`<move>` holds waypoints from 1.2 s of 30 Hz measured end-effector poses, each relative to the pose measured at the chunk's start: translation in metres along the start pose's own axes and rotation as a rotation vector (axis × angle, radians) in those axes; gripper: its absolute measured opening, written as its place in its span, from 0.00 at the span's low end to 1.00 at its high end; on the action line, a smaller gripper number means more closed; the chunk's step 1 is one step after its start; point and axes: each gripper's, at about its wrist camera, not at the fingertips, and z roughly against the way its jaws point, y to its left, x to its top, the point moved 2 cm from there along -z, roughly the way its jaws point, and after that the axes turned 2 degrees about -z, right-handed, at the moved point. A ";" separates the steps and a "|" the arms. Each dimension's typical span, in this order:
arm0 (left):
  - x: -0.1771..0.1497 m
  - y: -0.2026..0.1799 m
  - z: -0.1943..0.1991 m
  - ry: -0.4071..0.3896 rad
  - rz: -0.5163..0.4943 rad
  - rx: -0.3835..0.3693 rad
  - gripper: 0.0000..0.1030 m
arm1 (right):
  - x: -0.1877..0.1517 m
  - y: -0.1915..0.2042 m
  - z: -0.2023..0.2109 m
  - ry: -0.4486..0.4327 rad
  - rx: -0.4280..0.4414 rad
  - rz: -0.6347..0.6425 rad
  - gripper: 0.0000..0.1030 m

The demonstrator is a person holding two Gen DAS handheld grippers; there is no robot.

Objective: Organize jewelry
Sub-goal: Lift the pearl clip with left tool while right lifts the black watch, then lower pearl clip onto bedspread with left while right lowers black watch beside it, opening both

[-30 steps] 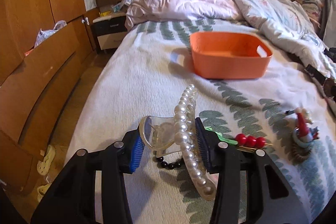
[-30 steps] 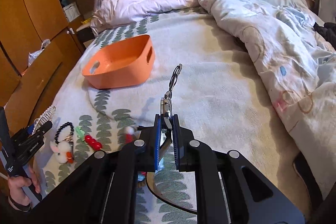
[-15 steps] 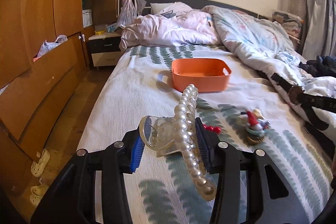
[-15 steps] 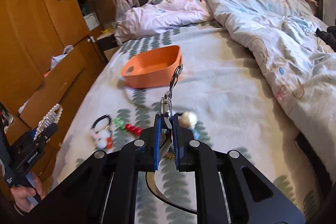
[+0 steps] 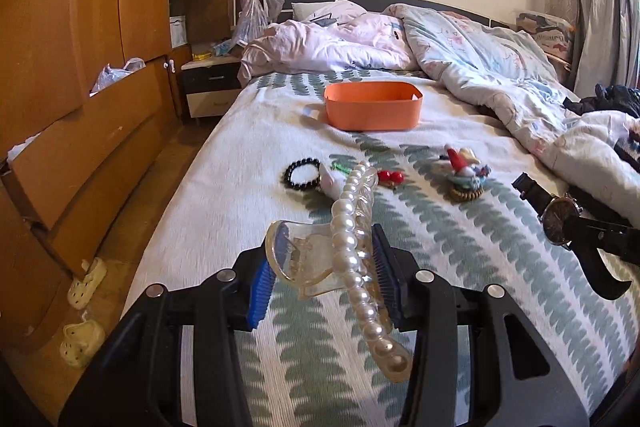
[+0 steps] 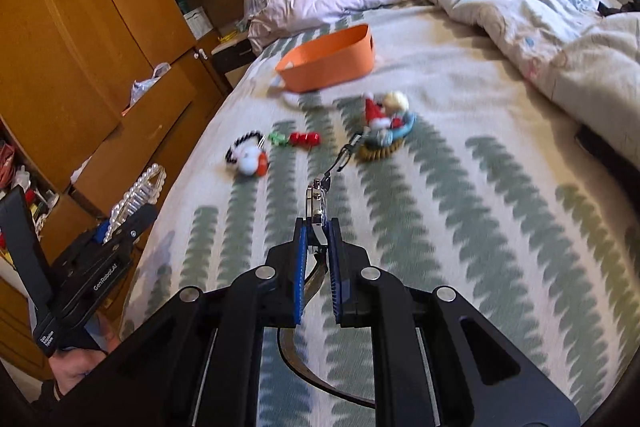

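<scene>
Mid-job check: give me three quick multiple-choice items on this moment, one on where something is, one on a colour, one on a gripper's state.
1. Where is the black bead bracelet?
A. in the bin
B. on the bedspread
C. in a gripper

2. What colour is the bin?
A. orange
B. blue
C. white

3. The right gripper is:
A. wide open
B. shut on nothing
C. shut on the wristwatch

Answers:
1 B, it lies on the leaf-print cover.
2 A, its walls are plainly orange.
3 C, the watch case sits between its pads.

Black grippers, blue ribbed pads [image 5: 260, 291]
</scene>
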 end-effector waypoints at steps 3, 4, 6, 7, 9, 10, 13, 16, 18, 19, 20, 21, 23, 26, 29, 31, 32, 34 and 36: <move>-0.011 0.002 0.000 0.017 0.017 0.019 0.44 | -0.013 0.009 0.000 0.010 -0.002 0.018 0.11; -0.014 0.003 -0.001 0.026 0.029 0.018 0.44 | -0.018 0.011 -0.002 0.015 -0.003 0.020 0.11; -0.019 0.004 -0.003 0.040 0.039 0.023 0.44 | -0.028 0.014 -0.005 0.032 -0.011 0.029 0.11; -0.020 0.004 -0.003 0.041 0.041 0.026 0.44 | -0.032 0.015 -0.006 0.038 -0.011 0.033 0.11; -0.022 0.002 -0.001 0.032 0.031 0.037 0.44 | -0.038 0.019 -0.010 0.049 -0.026 0.053 0.11; -0.024 0.001 -0.001 0.029 0.030 0.042 0.44 | -0.040 0.019 -0.011 0.048 -0.039 0.058 0.11; -0.029 -0.001 -0.003 0.039 0.033 0.050 0.44 | -0.044 0.017 -0.015 0.062 -0.061 0.052 0.11; -0.039 -0.005 -0.009 0.060 0.018 0.062 0.44 | -0.048 0.014 -0.020 0.074 -0.081 0.054 0.11; -0.044 -0.007 -0.010 0.070 0.016 0.062 0.44 | -0.050 0.013 -0.023 0.083 -0.085 0.056 0.11; -0.045 -0.008 -0.011 0.076 0.016 0.057 0.44 | -0.051 0.013 -0.024 0.086 -0.085 0.056 0.11; -0.045 -0.010 -0.012 0.079 0.011 0.058 0.44 | -0.052 0.013 -0.025 0.089 -0.089 0.061 0.11; -0.046 -0.011 -0.012 0.076 0.005 0.067 0.44 | -0.053 0.013 -0.026 0.088 -0.100 0.064 0.11; -0.048 -0.012 -0.013 0.080 -0.006 0.074 0.44 | -0.054 0.012 -0.029 0.096 -0.117 0.065 0.11; -0.052 -0.011 -0.017 0.105 -0.002 0.083 0.44 | -0.057 0.008 -0.031 0.113 -0.123 0.054 0.11; -0.054 -0.010 -0.017 0.112 -0.001 0.091 0.44 | -0.058 0.008 -0.031 0.114 -0.130 0.057 0.11; -0.054 -0.011 -0.015 0.108 -0.009 0.102 0.44 | -0.059 0.008 -0.030 0.115 -0.135 0.057 0.11; -0.055 -0.011 -0.014 0.105 -0.010 0.104 0.44 | -0.059 0.007 -0.030 0.117 -0.137 0.053 0.11; -0.056 -0.012 -0.012 0.101 -0.018 0.109 0.44 | -0.061 0.006 -0.030 0.124 -0.142 0.054 0.11; -0.058 -0.013 -0.011 0.103 -0.024 0.119 0.44 | -0.062 0.004 -0.029 0.123 -0.150 0.049 0.11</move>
